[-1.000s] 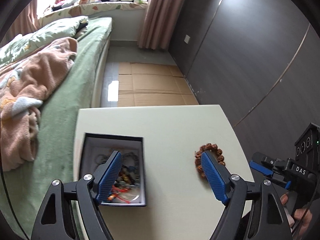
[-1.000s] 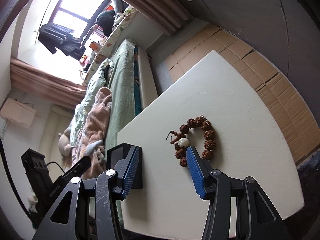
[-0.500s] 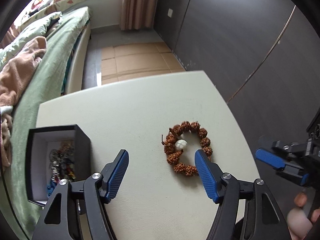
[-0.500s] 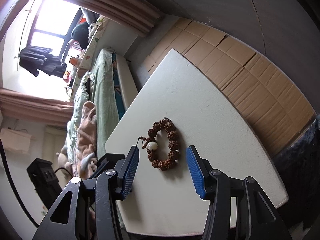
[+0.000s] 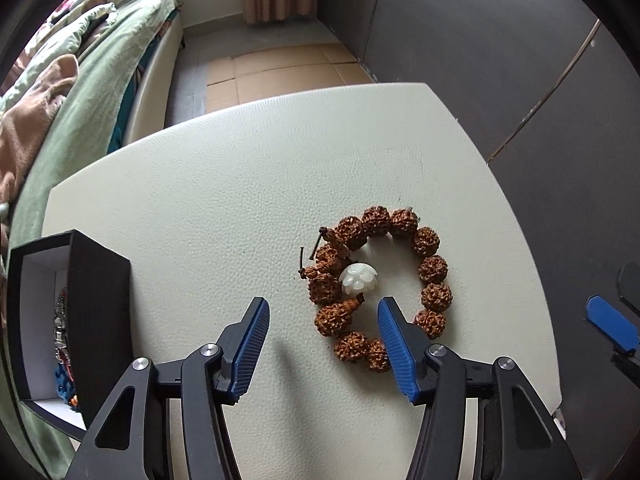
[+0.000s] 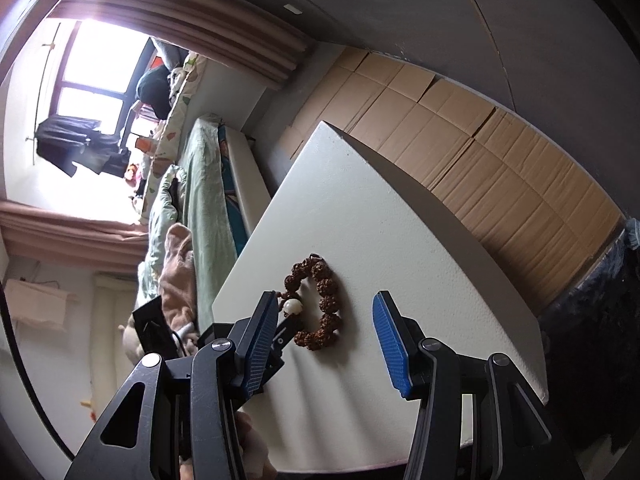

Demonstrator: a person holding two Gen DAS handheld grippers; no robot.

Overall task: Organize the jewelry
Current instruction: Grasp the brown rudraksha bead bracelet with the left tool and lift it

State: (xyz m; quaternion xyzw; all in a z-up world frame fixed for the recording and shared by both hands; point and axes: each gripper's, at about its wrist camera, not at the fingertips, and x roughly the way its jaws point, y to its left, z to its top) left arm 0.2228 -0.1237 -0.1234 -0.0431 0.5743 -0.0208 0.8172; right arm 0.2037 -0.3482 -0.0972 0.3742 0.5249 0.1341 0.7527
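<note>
A brown bead bracelet [image 5: 400, 280] with a white flower bead [image 5: 359, 277] lies on the cream table [image 5: 240, 208]. My left gripper [image 5: 322, 346] is open just above it, its right finger over the near side of the ring. A black jewelry box [image 5: 72, 320] with several pieces inside stands at the left. In the right wrist view the bracelet [image 6: 320, 308] lies ahead of my open, empty right gripper [image 6: 324, 340], which is farther back; the left gripper's tip reaches it from the left. A right gripper fingertip [image 5: 610, 328] shows at the right edge.
A bed with a green cover [image 5: 100, 80] and a pink blanket runs along the table's left side. Flattened cardboard [image 5: 280, 72] covers the floor beyond the table. A dark wall [image 5: 500, 40] stands to the right. The table's right edge [image 5: 532, 280] is close to the bracelet.
My left gripper has swung right from over the box and come down close to the bracelet. The right gripper has drawn back and risen; the bracelet looks smaller in its view.
</note>
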